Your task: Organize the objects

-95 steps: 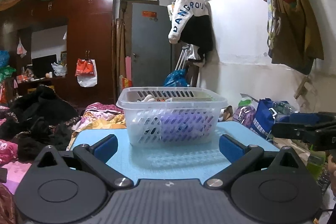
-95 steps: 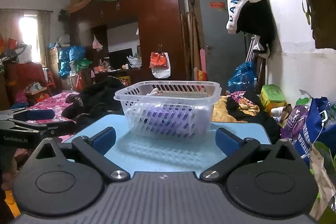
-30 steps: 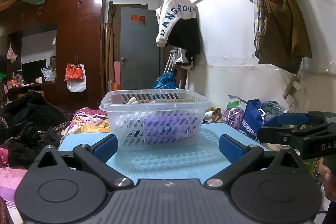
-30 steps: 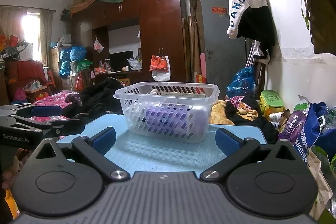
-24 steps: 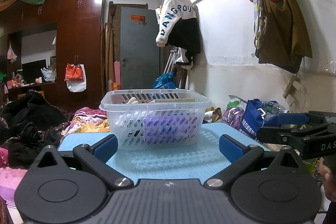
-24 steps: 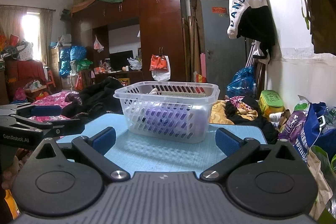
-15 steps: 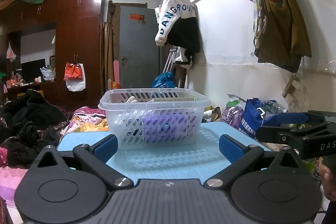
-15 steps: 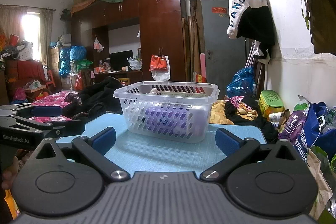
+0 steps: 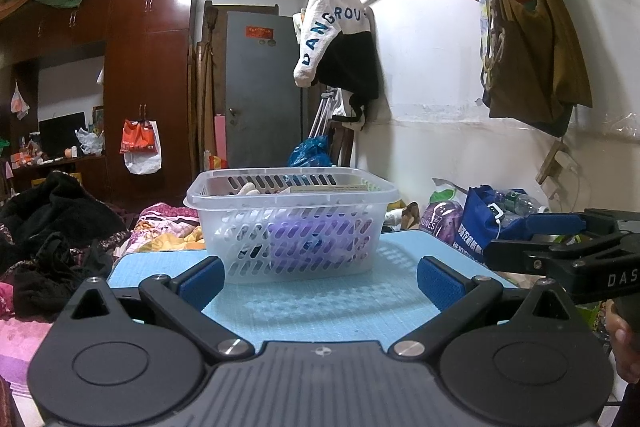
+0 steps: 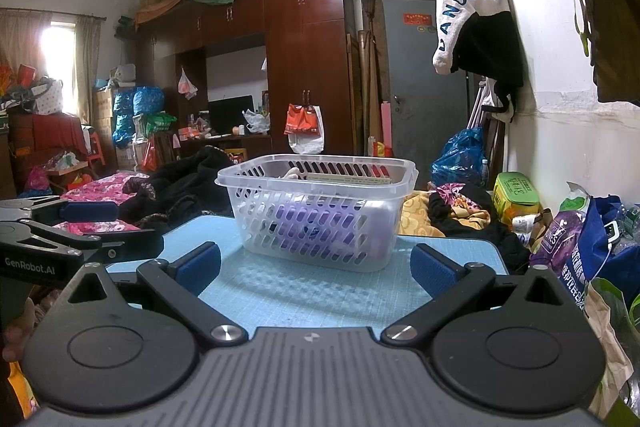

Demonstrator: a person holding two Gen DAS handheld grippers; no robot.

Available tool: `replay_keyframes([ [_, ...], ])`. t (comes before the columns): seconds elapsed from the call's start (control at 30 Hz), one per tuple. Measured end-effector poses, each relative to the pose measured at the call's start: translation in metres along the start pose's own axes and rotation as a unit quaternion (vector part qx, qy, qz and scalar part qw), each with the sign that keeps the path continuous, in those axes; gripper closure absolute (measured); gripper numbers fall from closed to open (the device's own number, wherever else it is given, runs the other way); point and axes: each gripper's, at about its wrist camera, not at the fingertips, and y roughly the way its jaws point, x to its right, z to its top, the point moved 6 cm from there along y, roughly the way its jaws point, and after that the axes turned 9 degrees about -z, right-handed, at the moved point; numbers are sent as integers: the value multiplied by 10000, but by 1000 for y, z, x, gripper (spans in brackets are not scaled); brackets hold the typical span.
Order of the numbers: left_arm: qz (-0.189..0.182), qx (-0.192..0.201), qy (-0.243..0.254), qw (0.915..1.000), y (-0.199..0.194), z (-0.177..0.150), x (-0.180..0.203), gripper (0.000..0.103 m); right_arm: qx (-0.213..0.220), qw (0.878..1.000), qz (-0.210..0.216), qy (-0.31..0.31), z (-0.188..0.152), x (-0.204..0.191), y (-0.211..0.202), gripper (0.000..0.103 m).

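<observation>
A clear slotted plastic basket (image 9: 292,223) stands on a light blue mat (image 9: 320,307); it also shows in the right wrist view (image 10: 320,219) on the mat (image 10: 320,291). It holds a purple packet (image 9: 304,239), a flat box and a pale object, partly hidden by the wall. My left gripper (image 9: 318,281) is open and empty, in front of the basket. My right gripper (image 10: 316,269) is open and empty, in front of the basket. Each gripper appears at the edge of the other's view: right (image 9: 560,247), left (image 10: 60,227).
Dark clothes (image 10: 180,187) and patterned bedding (image 9: 160,231) lie behind and left of the mat. Bags (image 10: 592,247) crowd the floor on the right by the wall. A wardrobe (image 10: 304,67) and grey door (image 9: 260,91) stand at the back.
The left gripper has shifted a little since 3.2 s ago, so the basket sits further left in its view. Over the last second almost nothing moves. Both grippers stay open.
</observation>
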Motion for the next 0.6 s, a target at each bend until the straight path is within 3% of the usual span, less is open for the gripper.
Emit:
replay_keyframes([
  [0.6, 11, 28, 88, 10000, 1, -1, 6, 0, -18, 10000, -2, -16, -1, 2, 2, 0],
])
